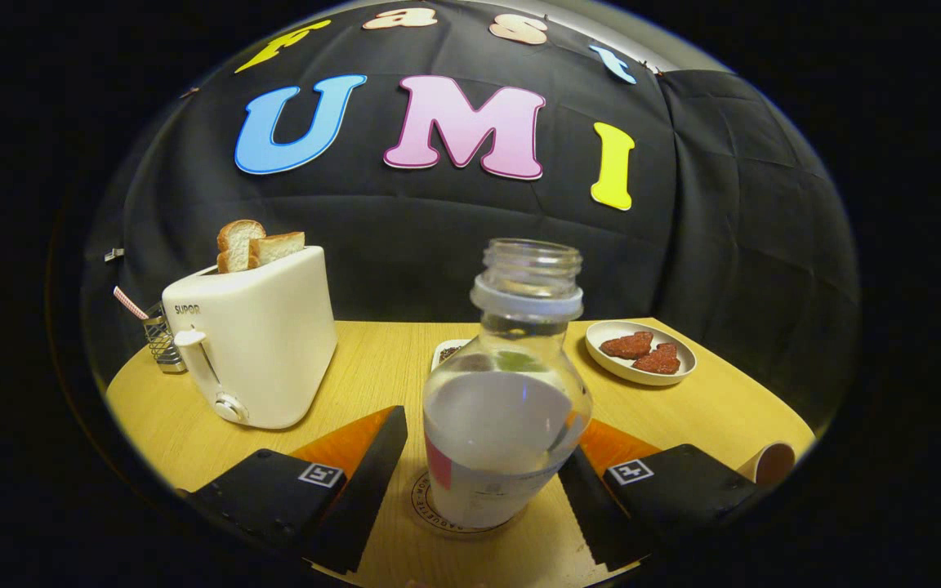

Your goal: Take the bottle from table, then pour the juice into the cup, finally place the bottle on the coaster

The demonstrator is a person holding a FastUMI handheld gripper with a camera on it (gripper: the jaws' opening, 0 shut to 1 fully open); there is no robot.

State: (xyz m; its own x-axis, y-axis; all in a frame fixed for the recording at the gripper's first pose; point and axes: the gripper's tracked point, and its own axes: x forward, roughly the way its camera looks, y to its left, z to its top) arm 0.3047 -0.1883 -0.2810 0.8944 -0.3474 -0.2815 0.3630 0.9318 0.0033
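Gripper view
Gripper: we see our gripper [483,482] at the bottom of the frame, its two black fingers spread wide and released; the left finger [356,498] stands clear of the bottle, the right finger [601,506] sits just beside the bottle's base, and we cannot tell whether it touches.
Bottle: the clear bottle [507,392] stands upright at lower centre, between our fingers, uncapped, with whitish liquid filling roughly its lower half.
Coaster: a round coaster [438,510] with printed rim lies under the bottle's base; the bottle rests on it.
Cup: a tan cup rim [769,461] peeks out at the lower right, beyond our right finger.
Table: a pale wooden table [707,408] carries everything.
Toaster: a white toaster [258,343] sits at centre left, with two bread slices [254,243] poking up from its slots.
Plate: a white oval plate [640,353] with two reddish pieces [642,353] lies right of centre, behind the bottle.
Small dish: a white dish [448,351] shows just left of the bottle's shoulder, contents unclear.
Wire holder: a small metal rack [162,343] stands at far left, beside the toaster.
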